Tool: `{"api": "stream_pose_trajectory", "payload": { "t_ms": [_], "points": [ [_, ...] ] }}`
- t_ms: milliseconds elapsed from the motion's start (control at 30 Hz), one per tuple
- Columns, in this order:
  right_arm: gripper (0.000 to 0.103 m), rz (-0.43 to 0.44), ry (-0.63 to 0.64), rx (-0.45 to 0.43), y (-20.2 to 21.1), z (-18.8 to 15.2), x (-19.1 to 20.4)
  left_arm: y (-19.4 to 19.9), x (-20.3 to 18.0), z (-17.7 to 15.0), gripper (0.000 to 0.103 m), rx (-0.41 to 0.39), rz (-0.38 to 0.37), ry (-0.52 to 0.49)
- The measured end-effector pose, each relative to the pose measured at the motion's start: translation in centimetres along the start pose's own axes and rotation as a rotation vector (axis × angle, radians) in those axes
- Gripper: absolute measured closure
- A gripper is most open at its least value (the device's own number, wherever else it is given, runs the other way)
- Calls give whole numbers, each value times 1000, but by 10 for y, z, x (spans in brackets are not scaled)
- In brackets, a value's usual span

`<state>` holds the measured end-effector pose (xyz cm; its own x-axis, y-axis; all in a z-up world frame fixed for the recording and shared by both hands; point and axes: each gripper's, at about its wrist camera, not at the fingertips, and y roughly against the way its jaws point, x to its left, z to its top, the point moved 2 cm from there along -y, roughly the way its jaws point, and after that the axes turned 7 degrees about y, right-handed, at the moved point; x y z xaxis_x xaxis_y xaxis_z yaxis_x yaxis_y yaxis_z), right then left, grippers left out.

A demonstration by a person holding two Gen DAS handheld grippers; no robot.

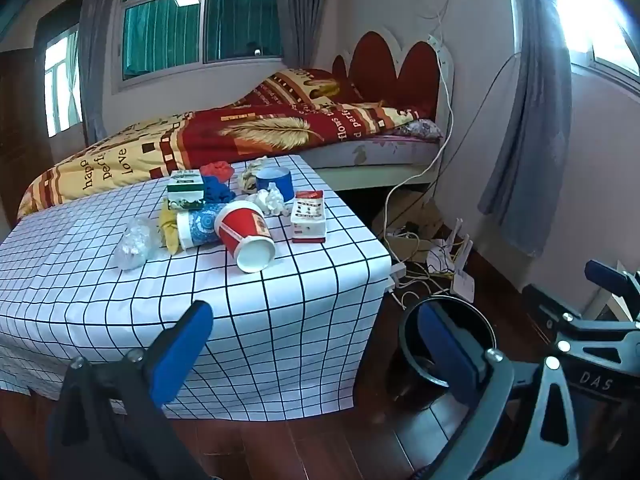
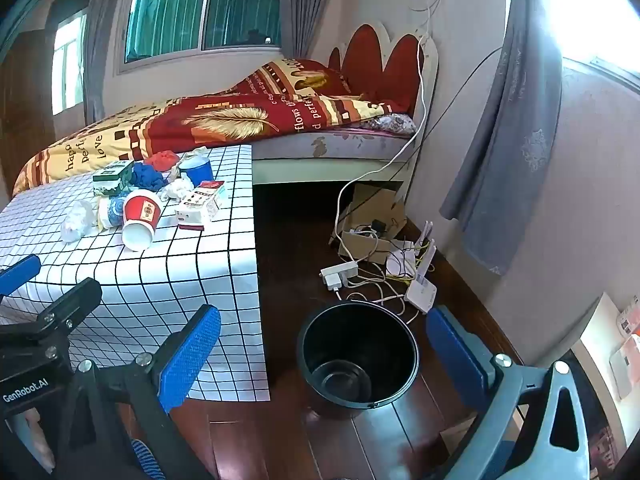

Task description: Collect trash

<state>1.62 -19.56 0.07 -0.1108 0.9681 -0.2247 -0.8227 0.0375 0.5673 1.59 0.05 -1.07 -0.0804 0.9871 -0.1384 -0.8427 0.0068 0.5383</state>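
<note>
Both grippers hover low in front of the table (image 1: 100, 292), fingers spread wide and holding nothing. The left gripper (image 1: 316, 344) points at the table's near corner; the right gripper (image 2: 324, 344) frames the black bin (image 2: 358, 356) on the floor. The trash, including a red cup (image 1: 246, 236), a clear wrapper (image 1: 134, 242) and a white tissue (image 1: 272, 198), lies on the tabletop well beyond both sets of jaws.

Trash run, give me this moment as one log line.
stage: start | left tool: open, empty | right tool: open, empty | cups, tissue: on table | bin: floor, looks empty
</note>
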Motion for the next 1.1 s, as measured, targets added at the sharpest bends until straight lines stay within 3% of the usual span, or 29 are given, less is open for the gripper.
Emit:
{"api": "stream_pose_trajectory", "payload": {
  "t_ms": [1100],
  "points": [
    [0, 5, -6, 7, -2, 2, 0, -1, 0, -3, 0, 10, -4, 5]
  ]
}}
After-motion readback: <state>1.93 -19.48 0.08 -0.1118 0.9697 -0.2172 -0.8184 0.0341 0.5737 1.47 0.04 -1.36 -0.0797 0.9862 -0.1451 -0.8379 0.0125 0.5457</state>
